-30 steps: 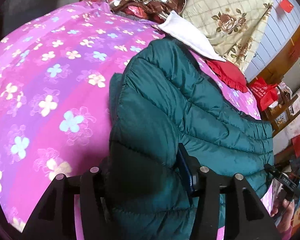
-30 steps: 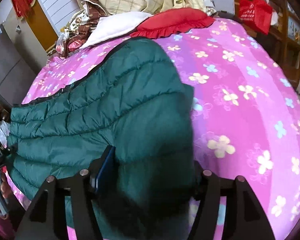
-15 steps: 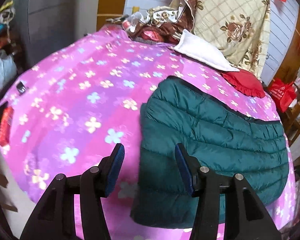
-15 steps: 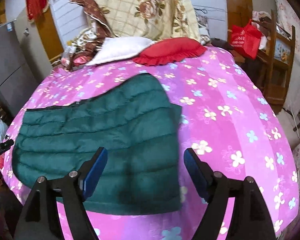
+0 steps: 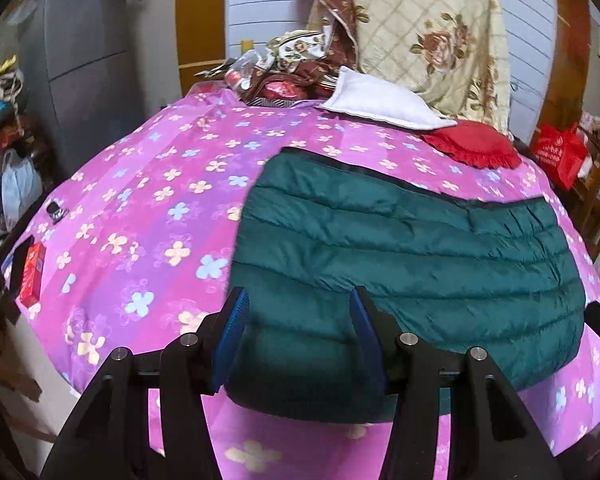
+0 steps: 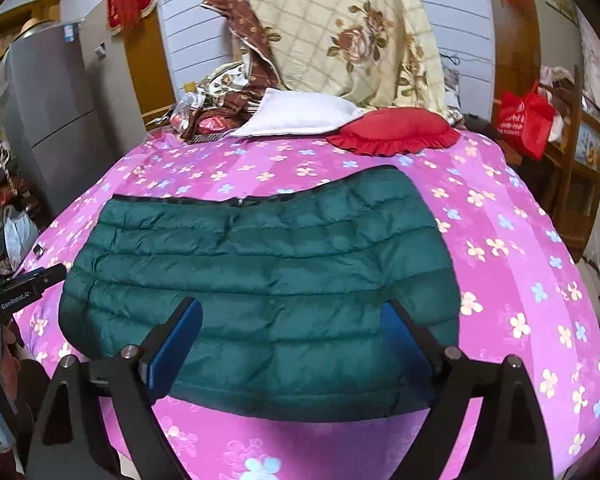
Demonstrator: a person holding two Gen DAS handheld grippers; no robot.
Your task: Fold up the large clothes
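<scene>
A dark green quilted puffer jacket [image 5: 404, 268] lies folded flat on the pink flowered bed cover [image 5: 148, 208]; it also shows in the right wrist view [image 6: 260, 280], with its black zipper edge along the far side. My left gripper [image 5: 298, 340] is open and empty, held back above the jacket's near left corner. My right gripper [image 6: 292, 344] is open and empty, held back above the jacket's near edge. The left gripper's body [image 6: 20, 292] shows at the left edge of the right wrist view.
A white pillow [image 6: 300, 116], a red frilled cushion [image 6: 396, 130] and a cream rose-print quilt [image 6: 352, 28] pile at the bed's head. A red box [image 5: 32, 276] lies at the bed's left edge. A grey fridge [image 6: 52, 120] stands left; a red bag [image 6: 526, 120] and wooden shelf stand right.
Both grippers let go of the jacket, opened, and pulled back and up from the bed. The jacket now lies flat and folded.
</scene>
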